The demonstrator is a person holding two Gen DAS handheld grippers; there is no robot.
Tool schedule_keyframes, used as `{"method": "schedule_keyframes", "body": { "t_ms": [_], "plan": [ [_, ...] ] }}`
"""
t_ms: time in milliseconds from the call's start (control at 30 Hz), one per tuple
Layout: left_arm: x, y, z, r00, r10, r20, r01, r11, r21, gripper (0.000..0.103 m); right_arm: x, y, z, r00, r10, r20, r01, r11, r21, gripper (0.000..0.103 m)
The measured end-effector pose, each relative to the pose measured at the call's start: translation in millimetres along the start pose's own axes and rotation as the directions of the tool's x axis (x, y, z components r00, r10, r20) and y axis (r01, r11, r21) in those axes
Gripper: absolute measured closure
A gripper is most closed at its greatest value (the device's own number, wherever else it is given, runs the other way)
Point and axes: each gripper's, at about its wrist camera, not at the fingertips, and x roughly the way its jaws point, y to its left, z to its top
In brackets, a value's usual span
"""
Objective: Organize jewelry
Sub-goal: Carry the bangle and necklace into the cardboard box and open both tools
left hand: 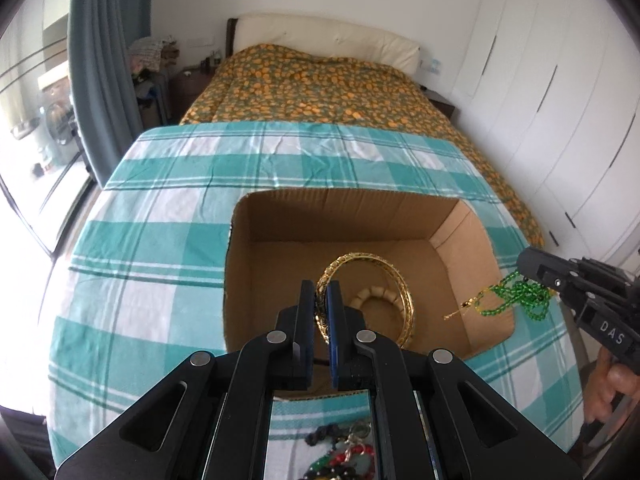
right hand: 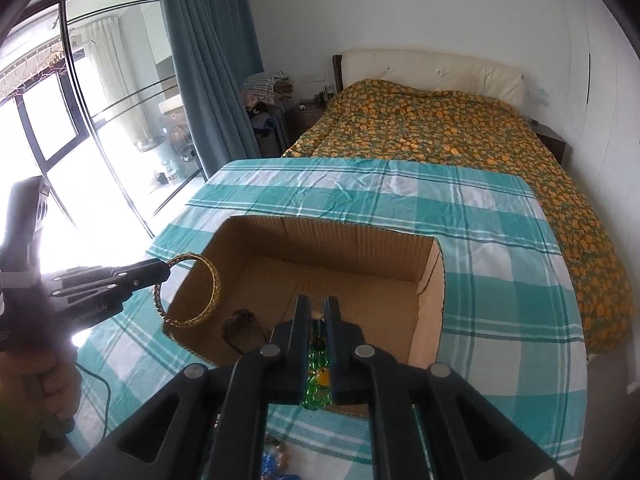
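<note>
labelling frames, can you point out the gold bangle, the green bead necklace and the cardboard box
gold bangle (right hand: 214, 280), right wrist view, on its right-hand band.
green bead necklace (left hand: 516, 294), left wrist view, on the bunched green beads.
cardboard box (right hand: 344, 246), right wrist view, on the inner far wall.

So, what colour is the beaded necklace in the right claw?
Green, with a gold clasp; the beaded necklace hangs from the right claw, clearest in the left wrist view.

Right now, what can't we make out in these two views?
- Jewelry pile by the near table edge: left wrist view, mostly behind the left tongs.
- Dark item in the box: right wrist view, too dim to identify.
- Green beads: right wrist view, mostly hidden between the right tongs.
- Cream bracelet: partly behind the gold bangle.
</note>
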Motion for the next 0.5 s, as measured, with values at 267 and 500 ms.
{"method": "schedule_keyframes", "body": {
  "t_ms": [267,500],
  "plan": [
    [33.8,-6.0,-11.8,0.997,0.064,-0.036,-0.063,0.998,0.014,0.035,15.3,-18.5,-9.3,0.998,-0.018,0.056,0.013,0.997,0.082,0.064],
    [-12.7,3.9,-44.2,0.996,0.078,0.032,-0.078,0.997,0.001,0.016,-31.0,-5.0,-42.0,0.992,-0.062,0.108,0.061,0.998,0.013,0.051]
  ]
}}
